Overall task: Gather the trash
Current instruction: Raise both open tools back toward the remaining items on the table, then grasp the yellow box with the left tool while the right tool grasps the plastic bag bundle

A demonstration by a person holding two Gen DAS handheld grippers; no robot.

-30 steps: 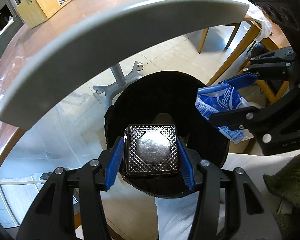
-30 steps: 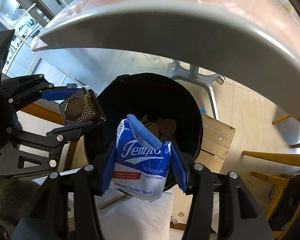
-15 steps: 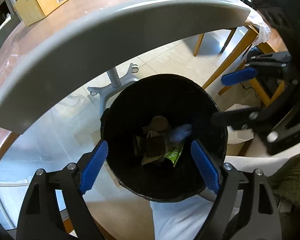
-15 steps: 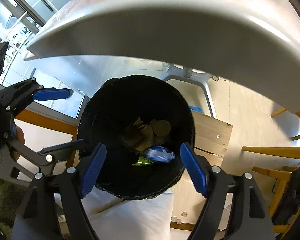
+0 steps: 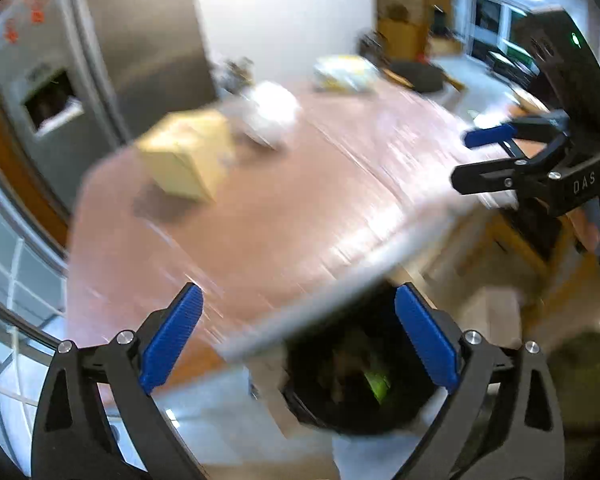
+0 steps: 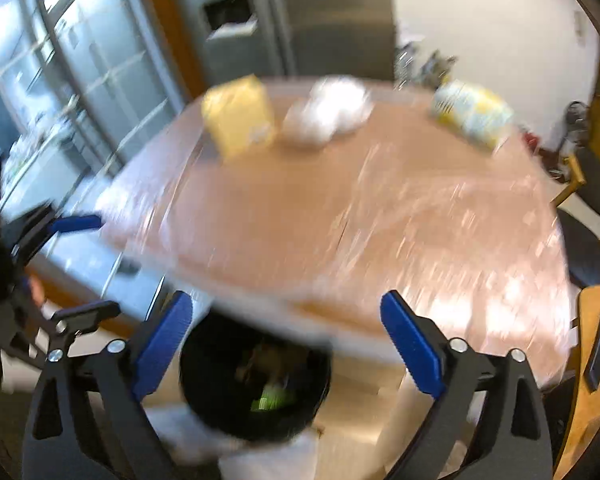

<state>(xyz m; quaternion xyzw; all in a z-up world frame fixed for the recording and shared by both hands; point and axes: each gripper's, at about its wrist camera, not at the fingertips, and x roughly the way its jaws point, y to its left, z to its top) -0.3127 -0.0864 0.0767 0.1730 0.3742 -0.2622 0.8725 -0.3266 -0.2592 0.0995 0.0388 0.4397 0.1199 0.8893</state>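
Note:
Both views are motion-blurred. My left gripper (image 5: 298, 338) is open and empty above the table edge, with the black trash bin (image 5: 352, 384) below it holding several scraps. My right gripper (image 6: 286, 340) is open and empty, also over the bin (image 6: 256, 376); it shows at the right of the left wrist view (image 5: 488, 152). On the round brown table (image 5: 260, 216) lie a yellow cardboard box (image 5: 188, 158), a crumpled white bag (image 5: 272, 114) and a yellow-white packet (image 5: 344, 72). The right wrist view shows the same box (image 6: 240, 116), bag (image 6: 328, 112) and packet (image 6: 472, 116).
A steel fridge (image 5: 100, 52) stands behind the table, with glass doors (image 6: 80, 60) to the left. Wooden chairs (image 6: 592, 360) stand at the table's right side. The table (image 6: 340, 208) is covered in clear plastic film.
Both grippers opened and dropped the metal square box and the blue tissue pack into the bin. Both have since tilted up from the bin toward the tabletop.

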